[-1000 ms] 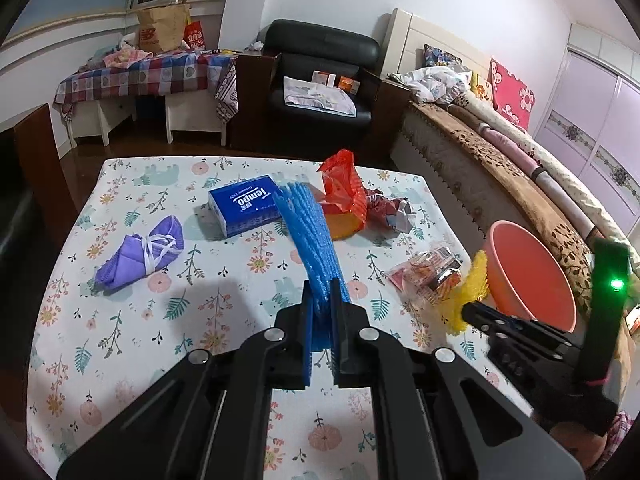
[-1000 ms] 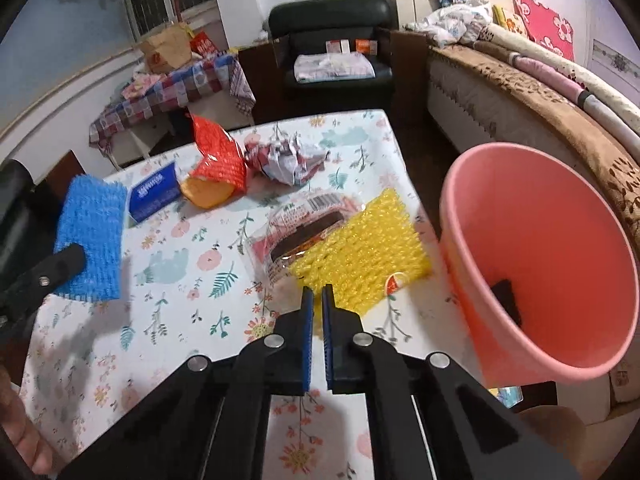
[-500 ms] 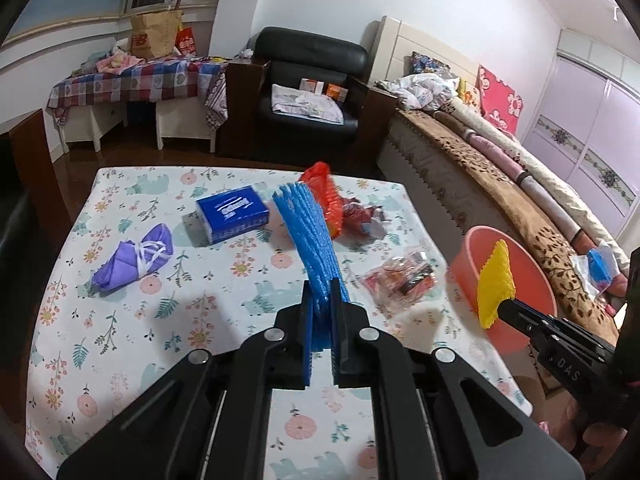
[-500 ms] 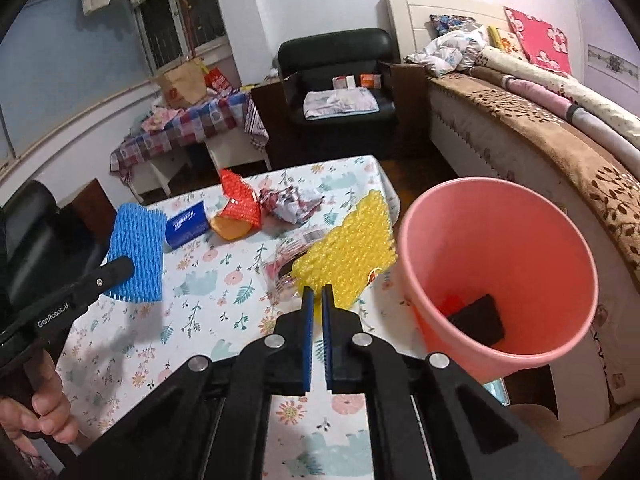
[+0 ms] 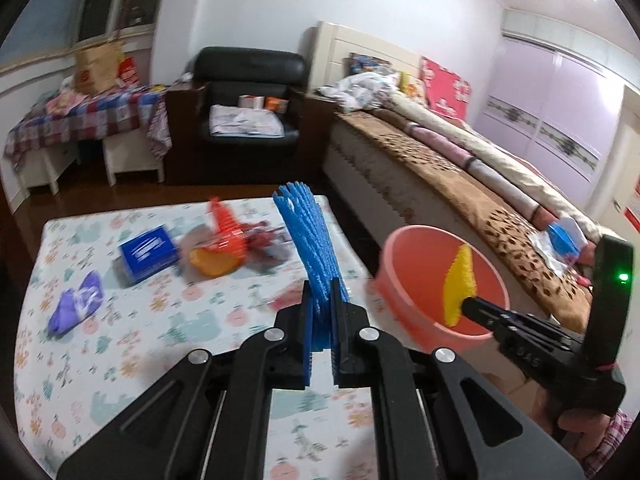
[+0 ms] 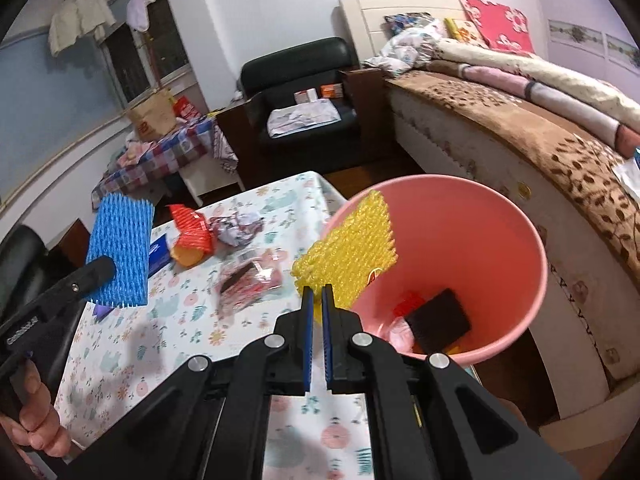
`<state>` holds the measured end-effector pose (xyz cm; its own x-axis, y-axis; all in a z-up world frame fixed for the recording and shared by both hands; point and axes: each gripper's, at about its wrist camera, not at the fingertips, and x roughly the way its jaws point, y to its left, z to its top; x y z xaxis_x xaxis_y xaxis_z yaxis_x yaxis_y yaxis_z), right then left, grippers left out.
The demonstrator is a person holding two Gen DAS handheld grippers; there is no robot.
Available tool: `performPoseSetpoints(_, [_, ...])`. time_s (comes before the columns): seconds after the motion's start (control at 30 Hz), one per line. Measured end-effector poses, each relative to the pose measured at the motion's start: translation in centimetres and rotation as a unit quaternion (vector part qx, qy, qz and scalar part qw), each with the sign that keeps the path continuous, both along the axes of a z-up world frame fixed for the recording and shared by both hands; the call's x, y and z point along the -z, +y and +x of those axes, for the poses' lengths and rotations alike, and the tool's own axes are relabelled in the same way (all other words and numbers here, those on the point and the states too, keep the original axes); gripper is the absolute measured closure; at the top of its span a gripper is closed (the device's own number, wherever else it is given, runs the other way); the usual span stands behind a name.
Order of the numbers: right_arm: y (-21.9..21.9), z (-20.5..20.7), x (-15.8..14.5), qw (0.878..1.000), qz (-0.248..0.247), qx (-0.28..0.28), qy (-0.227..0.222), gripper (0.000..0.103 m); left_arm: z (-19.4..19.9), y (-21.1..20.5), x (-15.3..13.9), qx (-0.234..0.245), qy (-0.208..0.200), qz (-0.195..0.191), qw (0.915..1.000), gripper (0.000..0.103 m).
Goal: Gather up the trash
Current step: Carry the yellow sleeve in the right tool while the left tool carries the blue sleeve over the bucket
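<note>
My left gripper (image 5: 323, 284) is shut on a blue foam net (image 5: 308, 240) and holds it in the air above the table, left of the pink bin (image 5: 400, 280). The net also shows in the right wrist view (image 6: 120, 248). My right gripper (image 6: 317, 292) is shut on a yellow foam net (image 6: 352, 248) and holds it over the rim of the pink bin (image 6: 520, 240). The yellow net shows in the left wrist view (image 5: 460, 280) against the bin's mouth. Dark and red trash lies in the bin's bottom (image 6: 438, 320).
On the floral table (image 5: 120, 320) lie a purple bag (image 5: 76, 304), a blue tissue pack (image 5: 148, 252), a red-orange wrapper (image 5: 222, 236), crumpled paper (image 6: 238, 228) and a clear snack packet (image 6: 248, 280). A bed (image 6: 560, 152) runs along the right, behind the bin.
Both grippers have risen and moved right. The yellow net has gone from the table's edge to over the bin's rim. The blue net has come closer to the bin.
</note>
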<state>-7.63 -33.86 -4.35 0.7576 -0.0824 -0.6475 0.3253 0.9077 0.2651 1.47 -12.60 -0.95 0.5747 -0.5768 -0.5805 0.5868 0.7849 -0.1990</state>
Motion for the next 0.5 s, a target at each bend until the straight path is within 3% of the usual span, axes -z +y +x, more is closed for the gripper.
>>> performPoseSetpoints(0.23, [-3.3,-0.4,1.3,0.999,0.019,0.028,0.016,0.099,-0.9,-5.8,-0.7,0.065,-0.004,0.009,0.9978,0.097])
performPoseSetpoints(0.5, [-6.0,0.4,2.7,0.998,0.031,0.045,0.033,0.099,-0.8,-11.3,0.9,0.106,0.012,0.04,0.9935,0.097])
